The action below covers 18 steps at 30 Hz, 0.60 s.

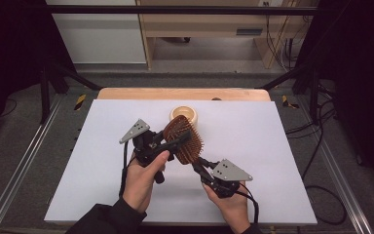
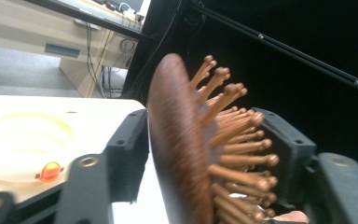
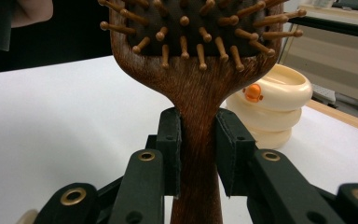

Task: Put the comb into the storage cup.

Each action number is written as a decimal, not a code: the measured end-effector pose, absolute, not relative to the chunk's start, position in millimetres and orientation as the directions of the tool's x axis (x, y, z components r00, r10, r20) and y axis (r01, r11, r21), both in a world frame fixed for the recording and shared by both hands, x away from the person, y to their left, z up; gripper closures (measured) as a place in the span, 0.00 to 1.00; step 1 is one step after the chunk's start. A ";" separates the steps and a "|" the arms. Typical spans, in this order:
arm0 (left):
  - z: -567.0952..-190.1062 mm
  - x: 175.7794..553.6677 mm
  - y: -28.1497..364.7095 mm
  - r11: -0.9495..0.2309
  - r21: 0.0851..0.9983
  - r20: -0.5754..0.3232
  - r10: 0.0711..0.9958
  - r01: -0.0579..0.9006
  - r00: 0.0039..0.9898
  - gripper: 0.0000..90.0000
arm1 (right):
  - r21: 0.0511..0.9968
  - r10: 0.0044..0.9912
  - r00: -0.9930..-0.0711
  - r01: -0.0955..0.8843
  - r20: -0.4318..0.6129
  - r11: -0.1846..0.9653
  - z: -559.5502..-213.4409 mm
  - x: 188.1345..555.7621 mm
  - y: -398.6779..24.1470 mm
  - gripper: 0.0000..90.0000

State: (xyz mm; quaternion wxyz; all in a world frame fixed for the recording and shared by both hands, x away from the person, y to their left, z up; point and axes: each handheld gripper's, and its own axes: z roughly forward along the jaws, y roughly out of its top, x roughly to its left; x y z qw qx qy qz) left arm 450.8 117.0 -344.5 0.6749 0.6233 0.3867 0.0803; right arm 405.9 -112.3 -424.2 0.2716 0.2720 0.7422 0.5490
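Note:
A brown wooden hairbrush (image 1: 182, 139) with wooden bristles is held up over the white table between both grippers. My right gripper (image 1: 198, 163) is shut on its handle (image 3: 196, 140), one pad on each side, and the bristles face its camera. My left gripper (image 1: 175, 140) comes in from the left and holds the brush's head (image 2: 177, 149) between its jaws: one pad lies against the smooth back, the other against the bristle tips. A hand holds each gripper.
A cream ridged bowl (image 1: 187, 113) with a small orange figure (image 3: 253, 92) on its rim stands just behind the brush. The white sheet (image 1: 102, 146) covers the table, with a wooden edge (image 1: 126, 93) at the back. Black frame bars stand around it.

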 end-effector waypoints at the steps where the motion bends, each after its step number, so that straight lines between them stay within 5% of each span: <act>1: -344.5 450.5 117.0 0.210 0.902 -0.423 0.597 0.376 0.682 0.48 | 0.963 0.701 -0.706 0.109 -0.101 0.248 -424.9 405.9 -111.7 0.81; 18: -341.4 445.8 109.1 0.147 0.922 -0.370 0.612 0.359 0.699 0.56 | 0.962 0.683 -0.729 0.155 -0.042 0.226 -432.9 412.3 -109.1 0.78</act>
